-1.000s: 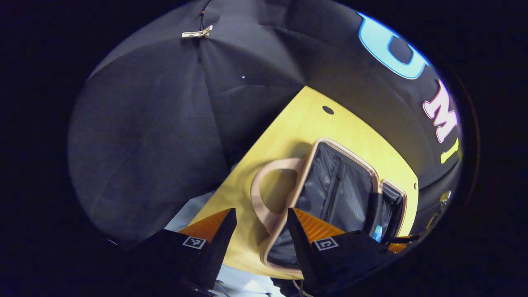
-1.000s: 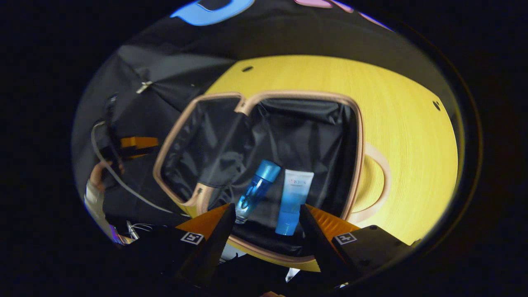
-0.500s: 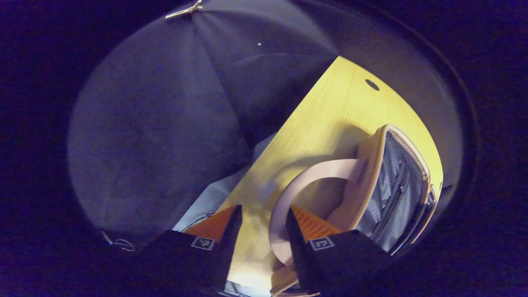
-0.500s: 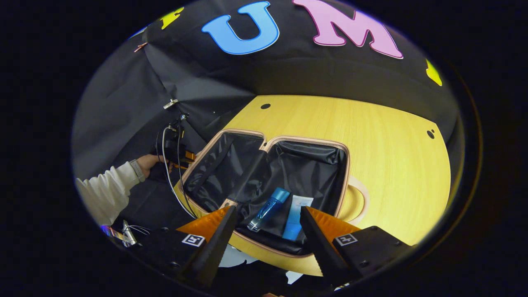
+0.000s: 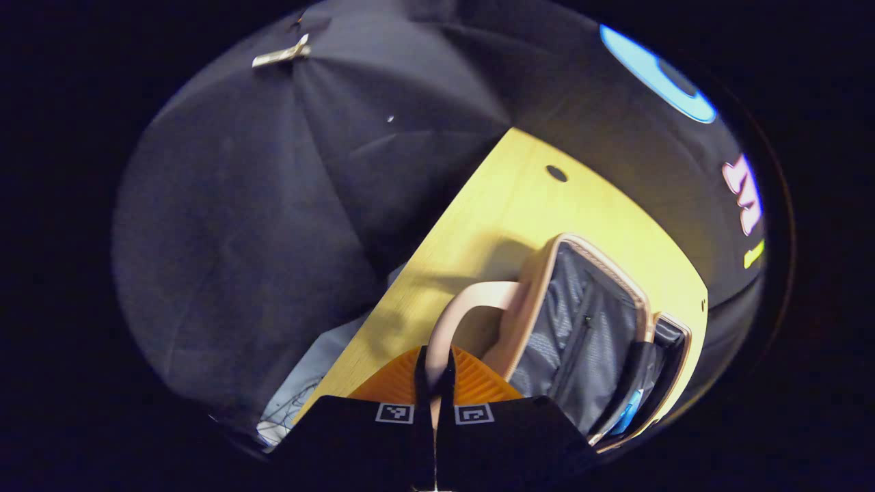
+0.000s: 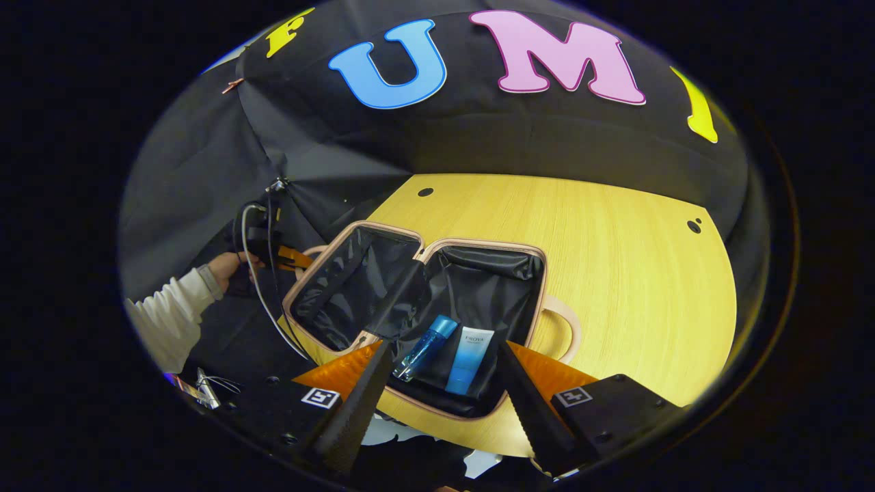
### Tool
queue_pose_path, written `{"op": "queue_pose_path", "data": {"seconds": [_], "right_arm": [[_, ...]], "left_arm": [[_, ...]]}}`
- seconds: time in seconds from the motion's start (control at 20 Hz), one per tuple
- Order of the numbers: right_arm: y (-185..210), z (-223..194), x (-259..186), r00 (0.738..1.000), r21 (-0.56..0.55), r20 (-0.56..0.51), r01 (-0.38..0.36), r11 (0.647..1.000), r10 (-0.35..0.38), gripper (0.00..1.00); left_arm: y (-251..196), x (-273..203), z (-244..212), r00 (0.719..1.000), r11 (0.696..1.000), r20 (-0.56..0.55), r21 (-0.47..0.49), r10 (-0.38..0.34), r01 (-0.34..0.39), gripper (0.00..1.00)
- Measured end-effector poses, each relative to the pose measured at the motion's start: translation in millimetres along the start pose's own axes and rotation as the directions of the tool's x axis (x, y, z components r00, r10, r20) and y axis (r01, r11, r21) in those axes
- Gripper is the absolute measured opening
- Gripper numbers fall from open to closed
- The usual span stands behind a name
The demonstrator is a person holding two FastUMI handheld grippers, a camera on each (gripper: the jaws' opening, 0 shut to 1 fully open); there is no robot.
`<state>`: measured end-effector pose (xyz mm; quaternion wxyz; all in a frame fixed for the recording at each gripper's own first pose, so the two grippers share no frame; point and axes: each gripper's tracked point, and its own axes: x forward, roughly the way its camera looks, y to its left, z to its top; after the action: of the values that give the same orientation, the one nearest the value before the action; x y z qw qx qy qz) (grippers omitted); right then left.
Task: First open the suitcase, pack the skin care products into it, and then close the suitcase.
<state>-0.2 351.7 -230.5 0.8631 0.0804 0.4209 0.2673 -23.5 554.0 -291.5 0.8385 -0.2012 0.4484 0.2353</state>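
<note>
**Inspector:** Where the left gripper [image 5: 433,372] meets the case, its two fingers are pressed together on the pink carry handle [image 5: 456,318] of the lid half, the loop pinched between them. That handle arches up from the lid's [image 5: 581,328] edge, and the lid stands tilted above the yellow table [image 5: 492,205].

**Clerk:** And the right gripper [image 6: 441,393]?

**Inspector:** Its fingers stand well apart and hold nothing. It hangs above the near edge of the suitcase [image 6: 417,301], apart from it.

**Clerk:** Where do the products lie?

**Inspector:** Both rest in the base half nearest the right gripper: a blue bottle [image 6: 425,347] lying tilted, and a blue-and-white tube [image 6: 467,350] just beside it. The lining is black. A second pink handle [image 6: 564,326] lies flat on the table beside the base.

**Clerk:** Anything farther out?

**Inspector:** From the right gripper view, a hand [image 6: 229,266] in a white sleeve [image 6: 171,321] holds the left gripper at the lid's far side, cables trailing from it.
</note>
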Motion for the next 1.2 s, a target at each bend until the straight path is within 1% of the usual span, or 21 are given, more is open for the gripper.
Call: {"op": "queue_pose_path", "data": {"seconds": [0.05, 0.15, 0.25, 0.35, 0.45, 0.55, 0.65, 0.7, 0.85, 0.9, 0.95, 1.05, 1.1, 1.15, 1.2], "right_arm": [[-1, 3, -2, 1.000, 0.001, 0.010, -0.010, 1.000, 0.010, 0.97], [-5, 10, -11, 0.999, -0.005, 0.037, -0.029, 1.000, 0.030, 0.98], [-9, 14, -15, 0.997, -0.021, 0.064, -0.048, 0.999, 0.050, 0.98], [-18, 18, -28, 0.994, -0.050, 0.094, -0.056, 0.997, 0.060, 0.98], [-28, 17, -43, 0.992, -0.067, 0.105, -0.064, 0.996, 0.071, 0.97], [-42, 19, -57, 0.990, -0.074, 0.123, -0.067, 0.995, 0.076, 0.98], [-61, 18, -70, 0.989, -0.076, 0.137, -0.051, 0.996, 0.061, 0.97], [-71, 18, -77, 0.988, -0.070, 0.148, -0.041, 0.997, 0.051, 0.97], [-95, 15, -96, 0.986, -0.033, 0.164, -0.021, 0.999, 0.026, 0.97], [-102, 15, -101, 0.986, -0.027, 0.169, -0.014, 1.000, 0.019, 0.97], [-111, 13, -106, 0.985, -0.024, 0.173, -0.005, 1.000, 0.009, 0.97], [-126, 9, -114, 0.984, -0.021, 0.176, 0.017, 1.000, -0.013, 0.97], [-135, 5, -119, 0.985, -0.014, 0.174, 0.026, 1.000, -0.023, 0.97], [-141, 2, -123, 0.985, -0.003, 0.168, 0.035, 0.999, -0.034, 0.97], [-152, -3, -128, 0.986, 0.010, 0.162, 0.049, 0.999, -0.050, 0.98]], "left_arm": [[-9, -16, 13, 0.999, 0.999, 0.035, 0.033, -0.013, 0.012, 0.06], [-46, -60, 34, 0.991, 0.996, 0.118, 0.075, -0.055, 0.046, 0.06], [-84, -107, 45, 0.977, 0.989, 0.173, 0.099, -0.121, 0.105, 0.06], [-125, -145, 48, 0.957, 0.976, 0.211, 0.135, -0.197, 0.171, 0.06], [-167, -176, 47, 0.934, 0.957, 0.233, 0.172, -0.270, 0.234, 0.06], [-220, -196, 36, 0.914, 0.934, 0.234, 0.220, -0.330, 0.281, 0.06], [-278, -208, 17, 0.894, 0.906, 0.230, 0.279, -0.385, 0.319, 0.06], [-305, -212, 4, 0.879, 0.886, 0.219, 0.302, -0.423, 0.351, 0.06], [-395, -203, -51, 0.839, 0.809, 0.132, 0.378, -0.528, 0.450, 0.06], [-423, -190, -71, 0.832, 0.789, 0.095, 0.389, -0.547, 0.475, 0.06], [-447, -174, -91, 0.831, 0.774, 0.050, 0.399, -0.555, 0.493, 0.06], [-474, -133, -121, 0.833, 0.756, -0.013, 0.413, -0.553, 0.509, 0.06], [-481, -117, -134, 0.838, 0.750, -0.042, 0.424, -0.544, 0.508, 0.02], [-484, -101, -144, 0.849, 0.754, -0.065, 0.426, -0.525, 0.499, 0.06], [-486, -86, -152, 0.864, 0.762, -0.092, 0.433, -0.495, 0.482, 0.06]]}}
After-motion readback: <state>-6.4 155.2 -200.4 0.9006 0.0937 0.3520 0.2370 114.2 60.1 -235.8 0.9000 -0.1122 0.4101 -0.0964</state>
